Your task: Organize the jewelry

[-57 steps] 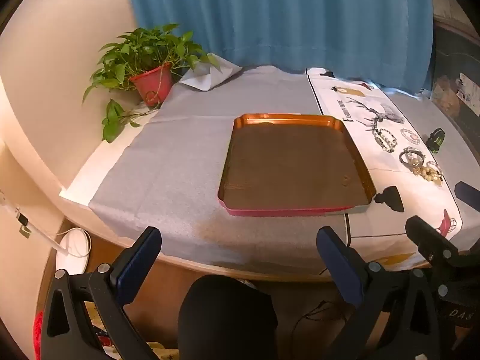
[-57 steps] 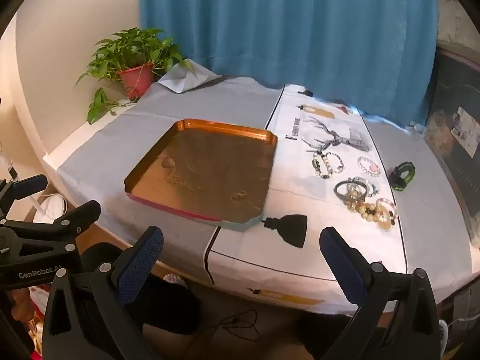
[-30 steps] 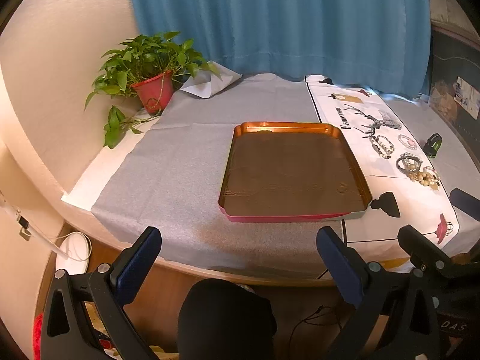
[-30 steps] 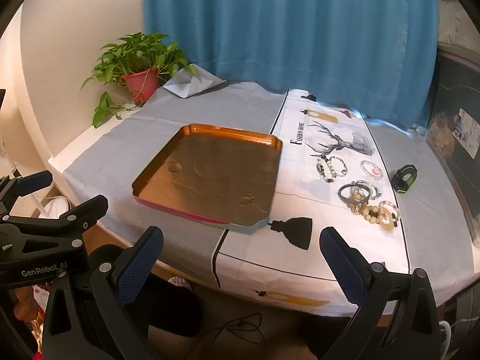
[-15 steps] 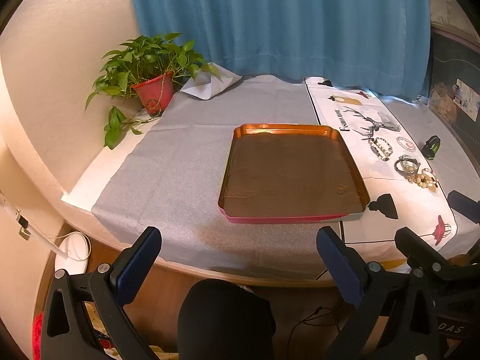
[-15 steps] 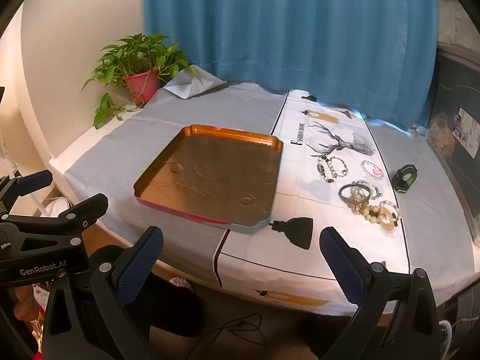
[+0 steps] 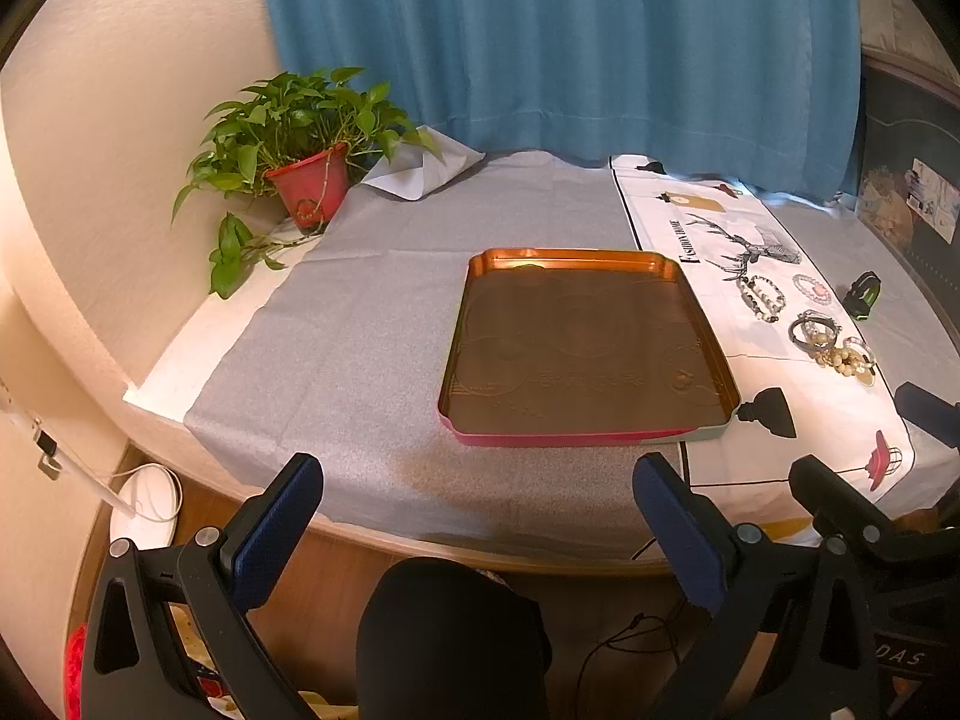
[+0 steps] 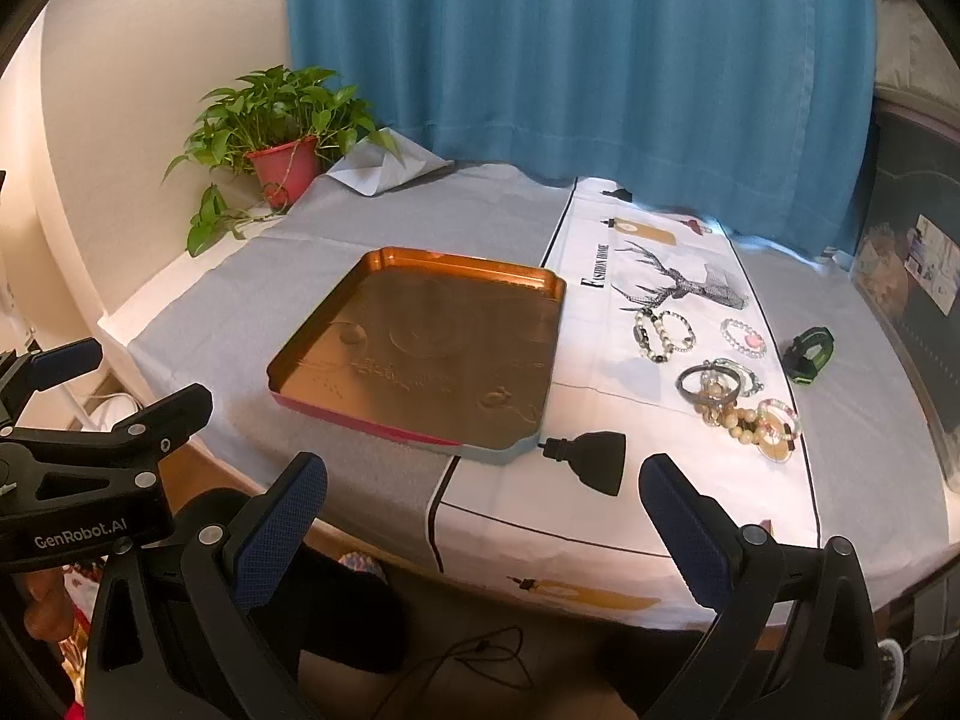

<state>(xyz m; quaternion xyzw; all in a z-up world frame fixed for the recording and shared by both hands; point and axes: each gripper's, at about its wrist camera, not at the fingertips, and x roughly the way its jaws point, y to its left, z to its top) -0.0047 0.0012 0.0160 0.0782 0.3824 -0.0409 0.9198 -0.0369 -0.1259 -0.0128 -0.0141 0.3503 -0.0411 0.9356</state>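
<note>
An empty copper-coloured tray (image 7: pixel 585 348) (image 8: pixel 420 360) lies on the grey tablecloth. Right of it, on a white printed runner, lie several bracelets: a black-and-white beaded one (image 8: pixel 657 330), a pink one (image 8: pixel 744 337), a dark bangle (image 8: pixel 711 385) and a wooden bead one (image 8: pixel 753 420); the group also shows in the left wrist view (image 7: pixel 831 342). My left gripper (image 7: pixel 474 510) is open and empty, held off the table's front edge before the tray. My right gripper (image 8: pixel 480 510) is open and empty, held before the runner.
A potted plant (image 7: pixel 300 168) stands at the back left corner. A green-and-black clip (image 8: pixel 810 353) lies right of the bracelets. A blue curtain (image 8: pixel 570 60) hangs behind the table. The person's knee (image 7: pixel 450 636) is below the left gripper.
Both grippers have drawn back slightly from the table, so tray and bracelets look a little farther away. Nothing on the table has moved.
</note>
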